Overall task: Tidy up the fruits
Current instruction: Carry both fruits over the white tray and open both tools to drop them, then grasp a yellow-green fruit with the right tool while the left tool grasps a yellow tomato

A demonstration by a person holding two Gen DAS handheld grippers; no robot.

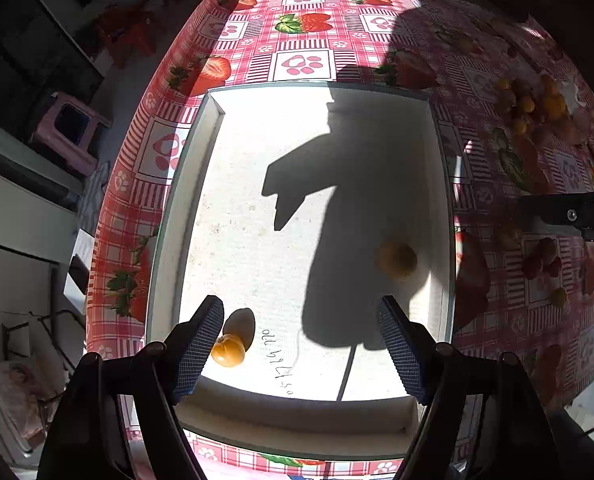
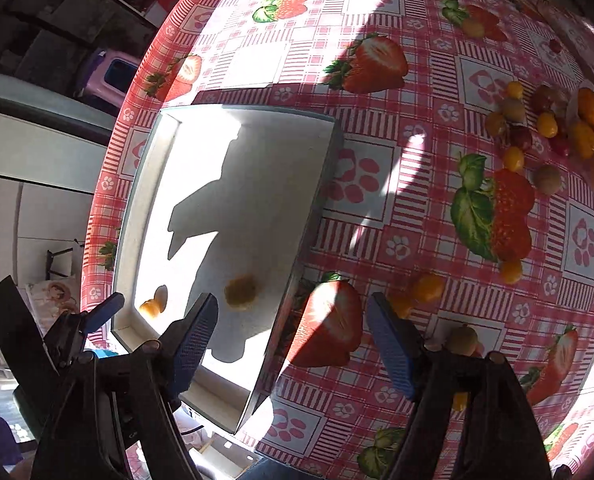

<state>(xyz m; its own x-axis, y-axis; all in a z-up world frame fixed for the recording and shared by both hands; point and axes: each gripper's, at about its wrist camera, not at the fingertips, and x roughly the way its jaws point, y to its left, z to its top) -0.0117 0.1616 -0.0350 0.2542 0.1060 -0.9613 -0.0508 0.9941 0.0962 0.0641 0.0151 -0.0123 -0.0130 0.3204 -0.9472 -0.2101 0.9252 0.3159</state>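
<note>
Fruits (image 1: 228, 353): 2 in tray (image 1: 165, 240), tongs (image 1: 301, 344) apart.

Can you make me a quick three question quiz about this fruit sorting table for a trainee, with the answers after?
1. How many fruits lie in the white tray?
2. True or false: the left gripper is clamped on a fruit.
3. Where is the main pile of loose fruits? A) inside the tray, B) on the tablecloth apart from the tray, C) on the floor.

Key:
1. Two: one orange fruit in sunlight beside the left gripper's fingers, and one yellow fruit in shadow near the opposite wall.
2. False: its jaws stand open, with nothing between the pads.
3. B.
</note>
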